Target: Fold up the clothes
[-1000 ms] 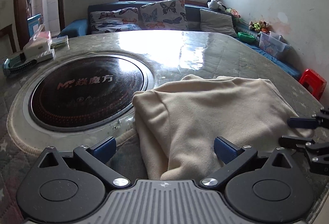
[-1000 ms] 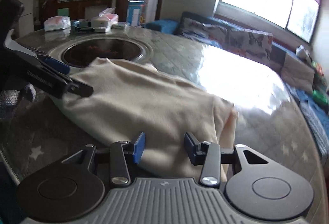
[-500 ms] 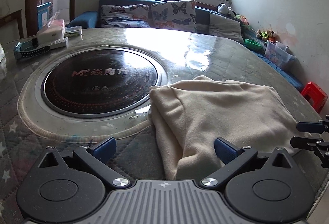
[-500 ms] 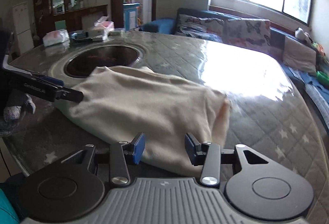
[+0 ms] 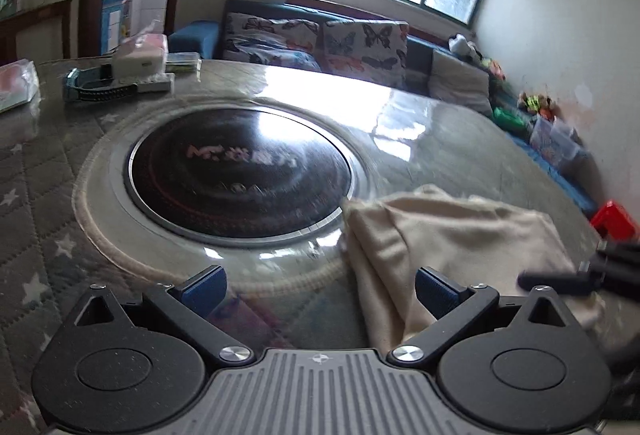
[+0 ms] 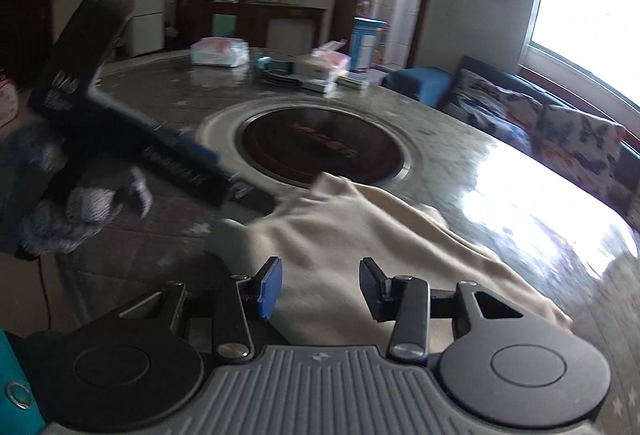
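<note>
A folded cream garment (image 5: 452,235) lies on the round table, right of the black hotplate; it also shows in the right wrist view (image 6: 360,235). My left gripper (image 5: 320,285) is open and empty, held above the table's near edge, with the garment's left fold by its right finger. My right gripper (image 6: 318,287) is open and empty, just above the garment's near edge. The left gripper shows in the right wrist view (image 6: 192,171), above the garment's left corner. The right gripper's fingers (image 5: 560,279) show blurred at the right of the left wrist view.
A black round hotplate (image 5: 240,171) is set in the middle of the quilted table (image 5: 40,195). Boxes, tissue packs and a belt-like item (image 5: 120,79) lie at the far left edge. A sofa with butterfly cushions (image 5: 320,43) stands behind. A red stool (image 5: 614,219) stands at the right.
Both grippers have pulled back from the garment and turned left, still open. The garment has stayed folded on the table.
</note>
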A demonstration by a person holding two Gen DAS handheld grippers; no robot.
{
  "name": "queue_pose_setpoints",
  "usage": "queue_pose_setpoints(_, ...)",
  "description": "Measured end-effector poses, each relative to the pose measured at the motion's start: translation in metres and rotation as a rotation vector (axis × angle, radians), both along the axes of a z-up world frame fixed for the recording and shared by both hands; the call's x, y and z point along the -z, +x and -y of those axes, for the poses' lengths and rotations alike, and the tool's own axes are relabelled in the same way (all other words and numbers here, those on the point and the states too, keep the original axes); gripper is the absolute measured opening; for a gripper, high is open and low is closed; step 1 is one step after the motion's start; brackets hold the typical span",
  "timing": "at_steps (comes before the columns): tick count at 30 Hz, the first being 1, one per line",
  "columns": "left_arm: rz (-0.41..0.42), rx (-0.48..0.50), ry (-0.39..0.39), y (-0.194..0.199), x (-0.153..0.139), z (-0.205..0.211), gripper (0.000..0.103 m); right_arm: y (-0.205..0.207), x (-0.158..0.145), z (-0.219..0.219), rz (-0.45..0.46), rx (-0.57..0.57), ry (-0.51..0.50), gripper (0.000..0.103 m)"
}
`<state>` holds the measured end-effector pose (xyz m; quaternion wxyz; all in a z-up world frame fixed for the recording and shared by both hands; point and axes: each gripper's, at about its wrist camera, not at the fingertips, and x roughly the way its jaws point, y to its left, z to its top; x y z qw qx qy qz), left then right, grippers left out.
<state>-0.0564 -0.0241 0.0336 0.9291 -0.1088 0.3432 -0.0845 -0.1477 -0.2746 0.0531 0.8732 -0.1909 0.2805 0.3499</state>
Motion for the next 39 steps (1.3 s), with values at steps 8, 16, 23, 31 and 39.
queue_pose_setpoints(8, -0.093, -0.035, -0.198, 0.020, -0.002, -0.021, 0.088, -0.008, 0.015, -0.054, 0.025, -0.136, -0.076, 0.041)
queue_pose_setpoints(16, -0.179, -0.041, -0.359, 0.032, 0.009, -0.017, 0.087, -0.001, 0.019, -0.060, 0.023, -0.087, -0.083, 0.014)
queue_pose_setpoints(23, -0.240, -0.083, -0.492, 0.042, 0.014, -0.014, 0.088, 0.007, -0.004, -0.030, -0.032, -0.031, 0.071, 0.011)
queue_pose_setpoints(31, -0.265, -0.113, -0.555, 0.040, 0.016, -0.014, 0.089, 0.008, -0.017, -0.003, -0.032, -0.007, 0.146, 0.011)
queue_pose_setpoints(39, -0.326, -0.112, -0.697, 0.042, 0.027, -0.013, 0.088, 0.012, -0.022, 0.002, -0.034, -0.007, 0.174, 0.011)
